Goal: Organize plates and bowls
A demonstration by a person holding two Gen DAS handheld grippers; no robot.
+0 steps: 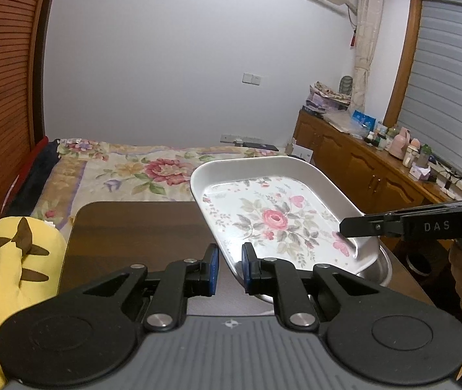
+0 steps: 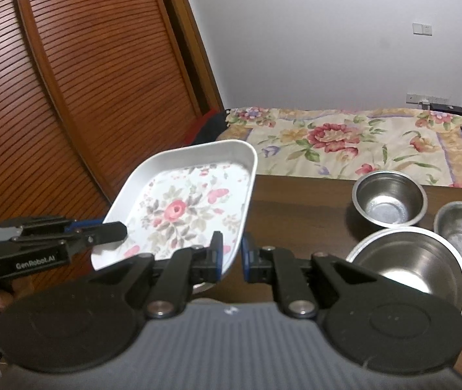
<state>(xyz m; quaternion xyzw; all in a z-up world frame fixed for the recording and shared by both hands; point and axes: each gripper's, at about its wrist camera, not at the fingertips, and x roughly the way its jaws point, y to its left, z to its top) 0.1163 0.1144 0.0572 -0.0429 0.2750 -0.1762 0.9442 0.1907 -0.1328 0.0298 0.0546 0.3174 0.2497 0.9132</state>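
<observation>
Holding the floral tray (image 1: 276,217) by two edges, both grippers carry it in the air above the dark table (image 1: 133,227). The left gripper (image 1: 230,268) is clenched on the near rim, and the right gripper (image 2: 232,256) pinches the rim on its side. The tray is tilted, its far end higher. Three steel bowls (image 2: 388,200) stand on the table, well apart from it. I think the transport step is in hand; next, both hands must lower together and keep the tray level.

A home bedroom: floral-quilted bed (image 2: 345,143) beside louvred wardrobe (image 2: 68,81).
</observation>
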